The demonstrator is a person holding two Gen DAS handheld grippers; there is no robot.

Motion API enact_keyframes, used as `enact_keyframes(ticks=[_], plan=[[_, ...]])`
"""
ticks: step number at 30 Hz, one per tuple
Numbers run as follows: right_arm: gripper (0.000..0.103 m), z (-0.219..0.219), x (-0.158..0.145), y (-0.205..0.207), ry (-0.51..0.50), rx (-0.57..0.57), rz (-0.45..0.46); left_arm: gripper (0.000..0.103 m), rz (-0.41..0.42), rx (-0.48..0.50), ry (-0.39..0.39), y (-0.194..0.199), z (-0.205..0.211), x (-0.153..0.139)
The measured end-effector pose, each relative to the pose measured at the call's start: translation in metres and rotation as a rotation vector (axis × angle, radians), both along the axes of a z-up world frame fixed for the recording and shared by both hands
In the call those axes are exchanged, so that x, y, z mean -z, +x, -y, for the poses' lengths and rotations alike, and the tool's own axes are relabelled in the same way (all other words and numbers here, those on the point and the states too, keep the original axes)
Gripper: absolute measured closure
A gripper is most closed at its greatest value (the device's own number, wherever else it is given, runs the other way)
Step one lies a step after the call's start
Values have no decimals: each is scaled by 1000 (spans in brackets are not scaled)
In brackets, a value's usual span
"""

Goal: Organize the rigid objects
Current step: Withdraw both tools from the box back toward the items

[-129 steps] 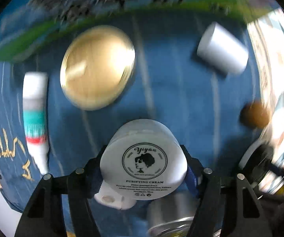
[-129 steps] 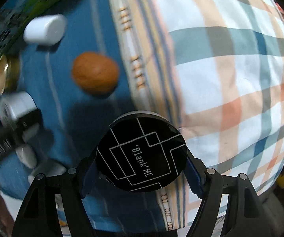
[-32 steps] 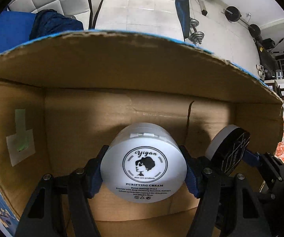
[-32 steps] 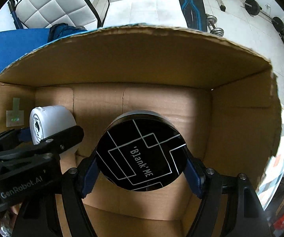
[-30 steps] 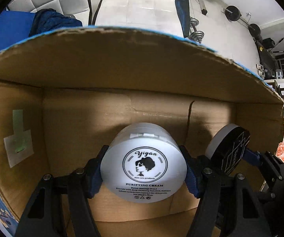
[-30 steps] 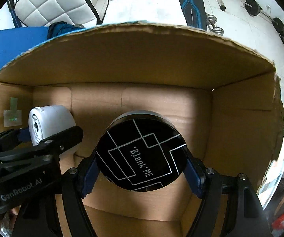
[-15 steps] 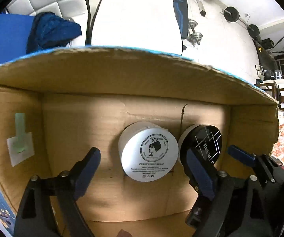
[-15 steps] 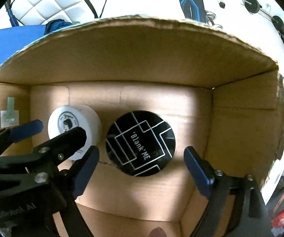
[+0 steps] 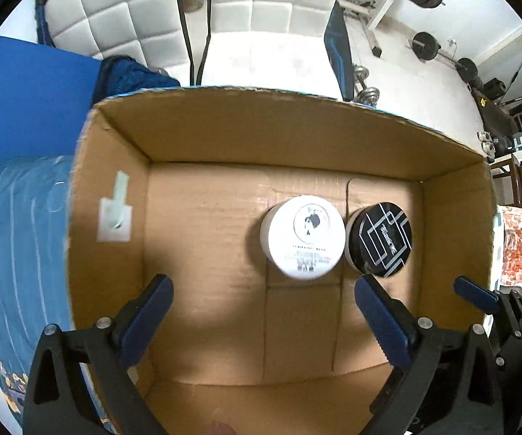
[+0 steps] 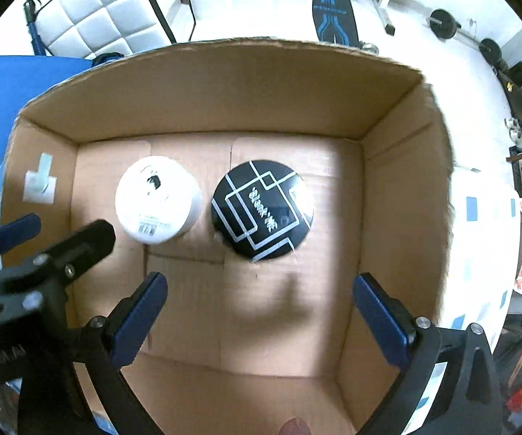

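Note:
A white cream jar (image 9: 302, 236) and a black round compact (image 9: 380, 239) with white line pattern lie side by side on the floor of an open cardboard box (image 9: 203, 217). Both show in the right wrist view too, the jar (image 10: 157, 199) left of the compact (image 10: 262, 210). My left gripper (image 9: 264, 301) is open and empty, above the box floor, nearer than the jar. My right gripper (image 10: 261, 299) is open and empty, above the box floor just nearer than the compact. The left gripper's arm (image 10: 43, 253) shows at the left of the right wrist view.
The box wall (image 10: 402, 188) surrounds both items; a taped label (image 9: 115, 214) sits on its left inner wall. A blue cloth (image 9: 14, 239) lies left of the box. White tiled floor, a blue mat (image 9: 25, 98) and gym weights (image 9: 427, 43) lie beyond.
Both grippers opened and let go of the white jar and the black compact, which now rest on the box floor. Both grippers have since pulled back up and away from them.

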State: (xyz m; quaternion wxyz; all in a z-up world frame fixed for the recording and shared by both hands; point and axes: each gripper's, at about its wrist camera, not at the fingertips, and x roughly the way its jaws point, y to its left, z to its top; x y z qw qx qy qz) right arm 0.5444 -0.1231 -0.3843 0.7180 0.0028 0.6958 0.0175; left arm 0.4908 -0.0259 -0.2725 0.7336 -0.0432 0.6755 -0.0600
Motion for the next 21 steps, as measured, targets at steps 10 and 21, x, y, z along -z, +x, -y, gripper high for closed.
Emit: enact_keyframes(ticks=[10, 21], plan=[[0, 8, -55, -62, -15, 36, 128, 0, 160, -2, 29, -36, -7, -47], [0, 17, -118, -135, -42, 59, 261, 0, 278, 45, 69, -111, -5, -94]])
